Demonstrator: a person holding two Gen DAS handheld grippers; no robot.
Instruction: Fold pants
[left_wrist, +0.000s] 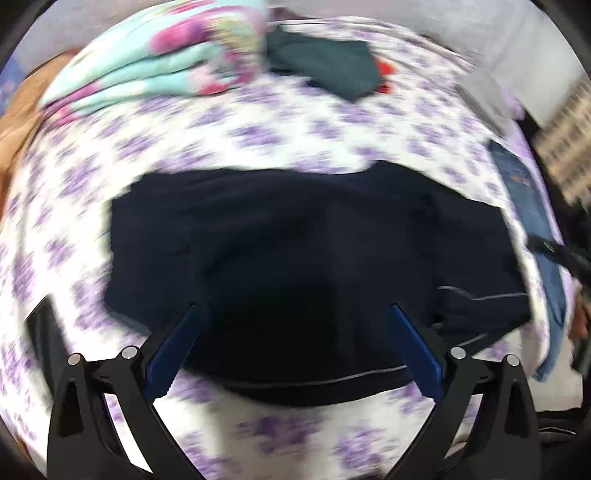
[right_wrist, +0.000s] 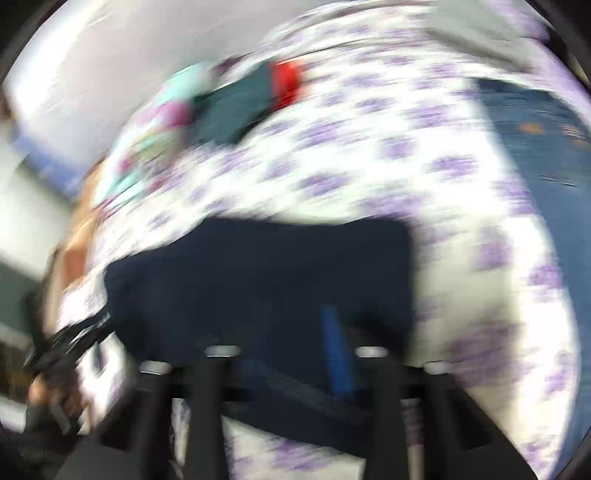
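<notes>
Dark navy pants (left_wrist: 295, 258) lie folded in a wide block on a bedsheet with purple flowers (left_wrist: 258, 129). My left gripper (left_wrist: 291, 310) hovers over their near edge, jaws wide open, blue pads either side of the cloth and nothing held. In the right wrist view the same pants (right_wrist: 258, 277) fill the lower middle. The view is heavily blurred. My right gripper (right_wrist: 295, 354) is over the pants; one blue pad (right_wrist: 336, 354) shows, the other is lost against the dark cloth.
A floral turquoise and pink cloth (left_wrist: 166, 62), a dark green garment (left_wrist: 328, 66) and something red (left_wrist: 386, 74) lie at the far side. Blue jeans (left_wrist: 532, 206) lie at the right, also in the right wrist view (right_wrist: 543, 147).
</notes>
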